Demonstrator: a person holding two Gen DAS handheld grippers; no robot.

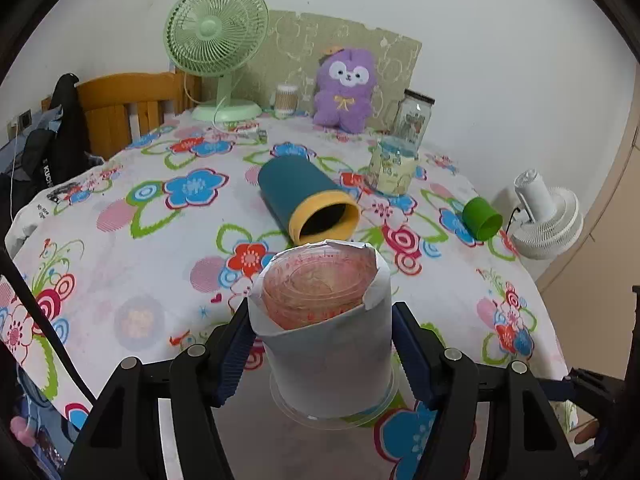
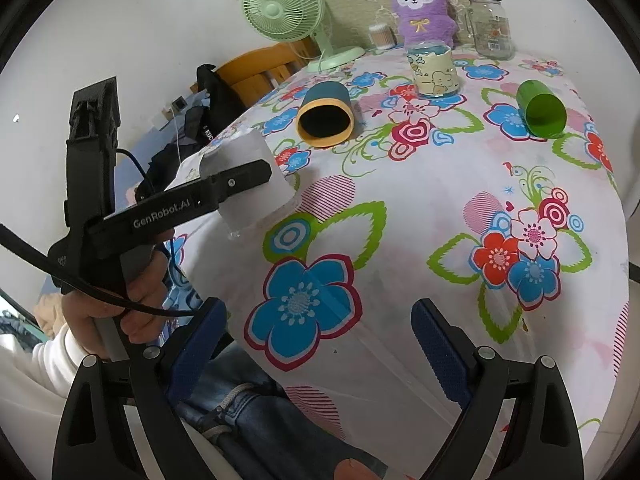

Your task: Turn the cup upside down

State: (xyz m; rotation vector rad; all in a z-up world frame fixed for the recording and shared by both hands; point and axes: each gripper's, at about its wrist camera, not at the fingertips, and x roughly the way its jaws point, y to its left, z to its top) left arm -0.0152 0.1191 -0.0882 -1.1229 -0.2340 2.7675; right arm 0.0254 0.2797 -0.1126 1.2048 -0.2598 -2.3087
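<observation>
Floral table (image 1: 132,240) – teal cup (image 1: 304,196), green cup (image 1: 482,218)

Brightness: both views evenly lit and bright, colours on the floral tablecloth (image 1: 168,240) clear.
Light: soft, diffuse; source cannot be told.
Shadows: faint, short, under the teal tumbler (image 1: 306,198) and green cup (image 2: 541,109).
Glare: small highlights on the glass jar (image 2: 491,26).
Distortion: strong fisheye bending; black vignette at corners.
Focus: centre sharp, edges slightly soft.
</observation>
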